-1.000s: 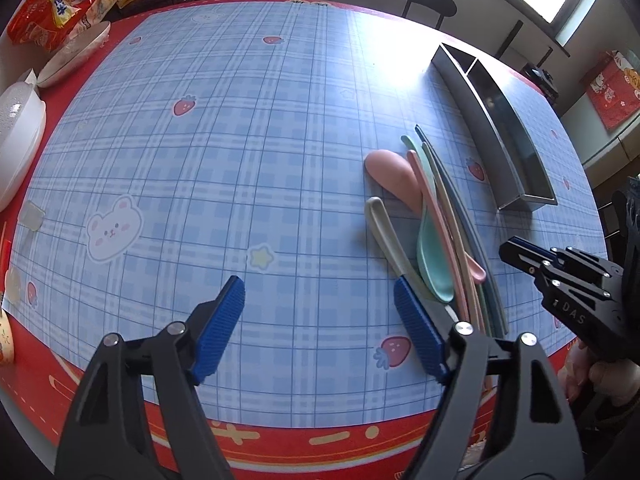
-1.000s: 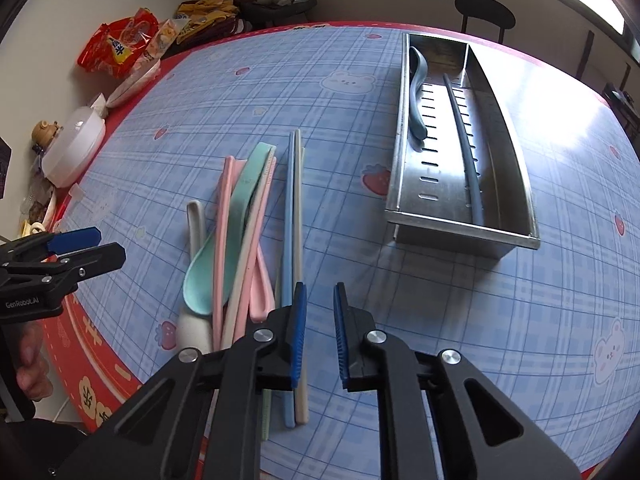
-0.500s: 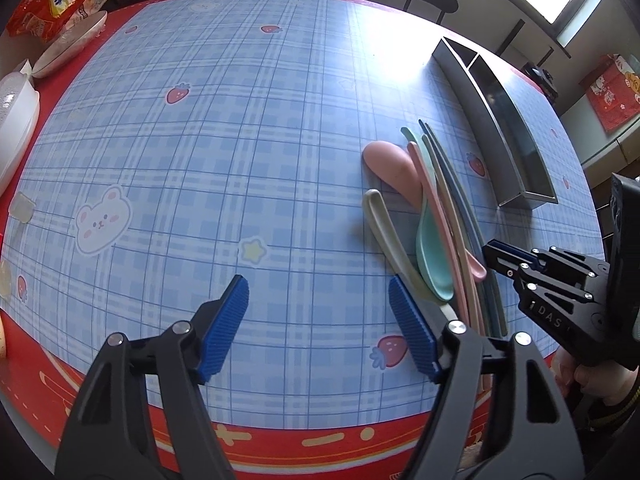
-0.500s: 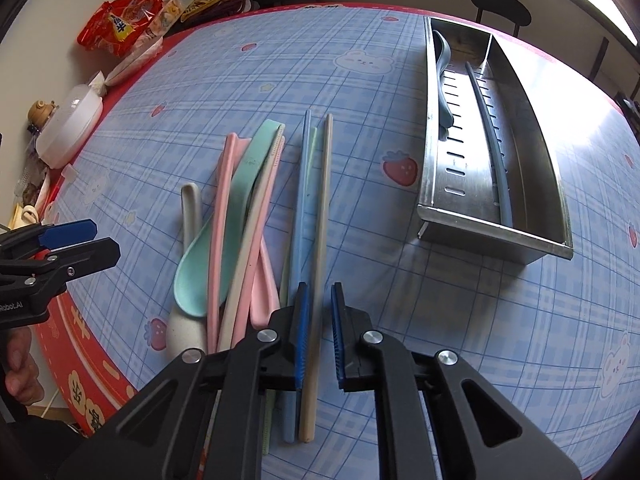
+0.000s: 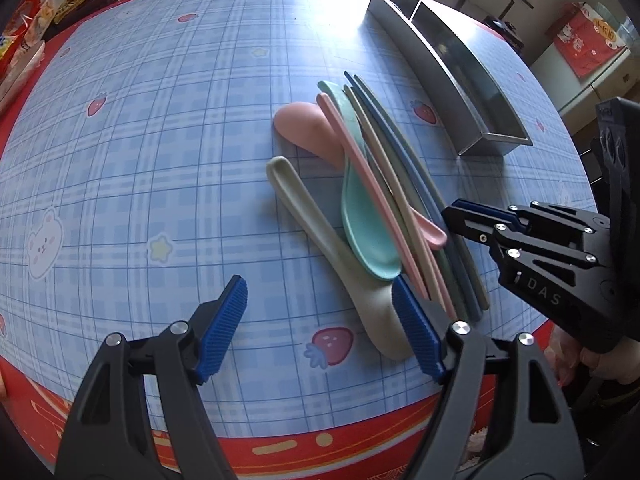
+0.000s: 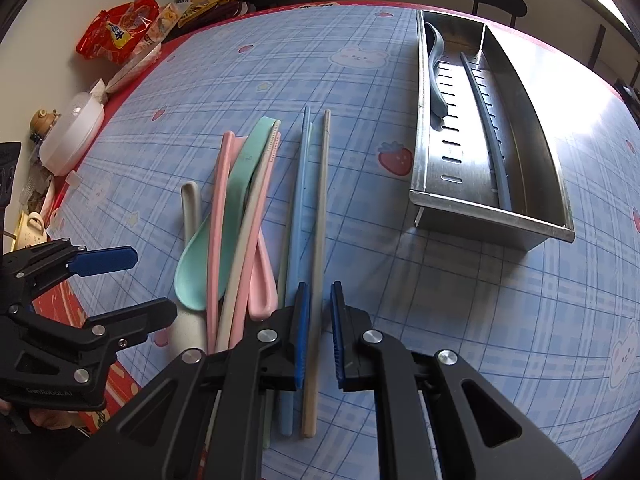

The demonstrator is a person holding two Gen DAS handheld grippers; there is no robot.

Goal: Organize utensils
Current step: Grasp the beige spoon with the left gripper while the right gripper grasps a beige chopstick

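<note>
Left of the pastel utensil pile (image 5: 372, 200), much bare bench (image 5: 160, 152) is seen; the steel tray (image 6: 492, 168) lies well apart on the pile's other side. Since the earlier frame, the left gripper (image 5: 320, 320) has been brought nearer the pile, jaws wide and empty. The right gripper (image 6: 320, 336) is nearly closed around a beige chopstick (image 6: 320, 240) at the pile's tray-side edge.

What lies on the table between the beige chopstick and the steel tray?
Only bare tablecloth with a printed strawberry lies between the beige chopstick and the steel tray, in the right wrist view.

Bright window daylight, tabletop glare (fisheye-bent edges), sharp focus
</note>
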